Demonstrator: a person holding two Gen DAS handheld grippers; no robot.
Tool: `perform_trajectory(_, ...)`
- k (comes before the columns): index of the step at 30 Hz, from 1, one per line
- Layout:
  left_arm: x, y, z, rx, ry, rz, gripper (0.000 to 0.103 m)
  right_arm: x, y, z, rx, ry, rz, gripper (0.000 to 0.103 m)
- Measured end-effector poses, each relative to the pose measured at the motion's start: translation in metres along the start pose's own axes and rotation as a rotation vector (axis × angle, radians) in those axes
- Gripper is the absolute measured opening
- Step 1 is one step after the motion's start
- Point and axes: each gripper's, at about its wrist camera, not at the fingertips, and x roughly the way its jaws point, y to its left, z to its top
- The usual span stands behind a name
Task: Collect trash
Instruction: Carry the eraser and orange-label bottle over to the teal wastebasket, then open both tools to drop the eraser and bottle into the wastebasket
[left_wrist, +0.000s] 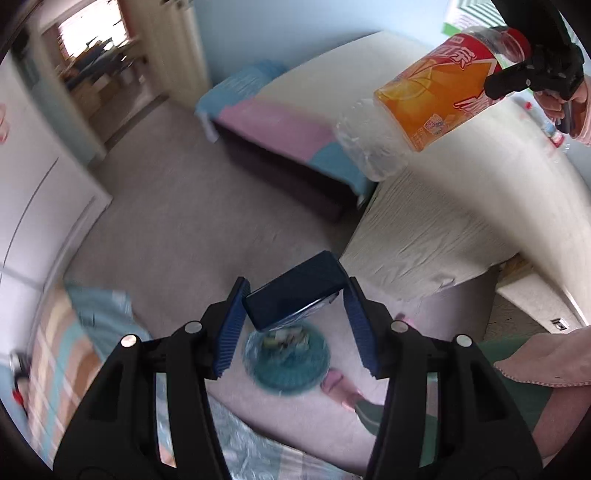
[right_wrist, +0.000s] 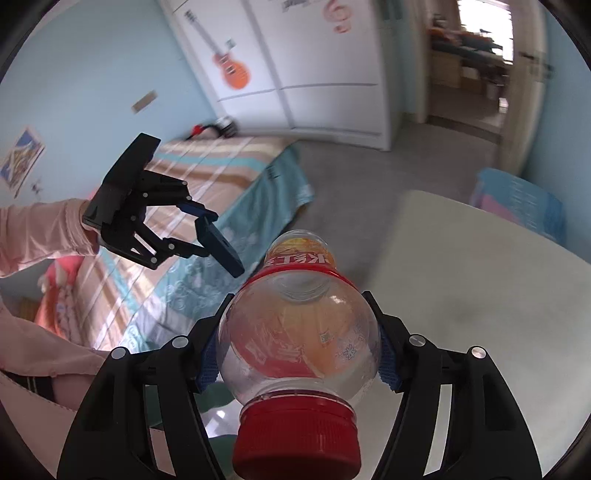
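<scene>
My left gripper (left_wrist: 295, 291) has a dark blue flat box (left_wrist: 295, 293) between its jaws, above a blue bin (left_wrist: 286, 356) with trash in it on the floor. A gap shows between the box and the right pad, so the grip is unclear. It also shows in the right wrist view (right_wrist: 212, 236) with the box (right_wrist: 221, 249) at its tips. My right gripper (right_wrist: 297, 343) is shut on an empty clear plastic bottle (right_wrist: 299, 332) with an orange label and red cap, held in the air. The bottle also shows in the left wrist view (left_wrist: 424, 99).
A beige table (right_wrist: 480, 280) lies under the bottle. A striped bed (right_wrist: 207, 177) is on the left, a low bench with a pink and blue cover (left_wrist: 280, 129) by the far wall, white wardrobes (right_wrist: 314, 62) and an open doorway (right_wrist: 469, 55) beyond.
</scene>
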Motion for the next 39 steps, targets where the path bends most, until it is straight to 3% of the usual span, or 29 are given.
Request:
perform_trajectory(9,0.036,0.047,-0.082,-0.101,0.095,-0.016,0.05,0.128,0.054,0.025,-0.039,0.186,0.065,0.067)
perform_trajectory(18,0.104,0.065,-0.131,-0.102,0.181,-0.104,0.05,0.249,0.074,-0.01,-0.019,0.39,-0.012,0.067)
perform_trajectory(23,0.151,0.075,-0.147,-0.091,0.218,-0.145,0.051,0.298,0.069,-0.026,0.037,0.441,-0.017,0.067)
perform_trajectory(25,0.171,0.076,-0.15,-0.076,0.256,-0.122,0.067,0.315,0.067,-0.03,0.043,0.47,-0.024,0.072)
perform_trajectory(26,0.179,0.076,-0.151,-0.067,0.274,-0.087,0.089,0.32,0.065,-0.031,0.05,0.474,-0.033,0.077)
perform_trajectory(27,0.185,0.078,-0.153,-0.053,0.282,-0.063,0.092,0.322,0.062,-0.032,0.054,0.469,-0.05,0.078)
perform_trajectory(30,0.197,0.084,-0.158,-0.046,0.331,-0.033,0.092,0.321,0.054,-0.031,0.091,0.461,-0.057,0.081)
perform_trajectory(39,0.171,0.097,-0.158,-0.078,0.298,-0.065,0.092,0.281,0.049,-0.03,0.117,0.421,-0.059,0.082)
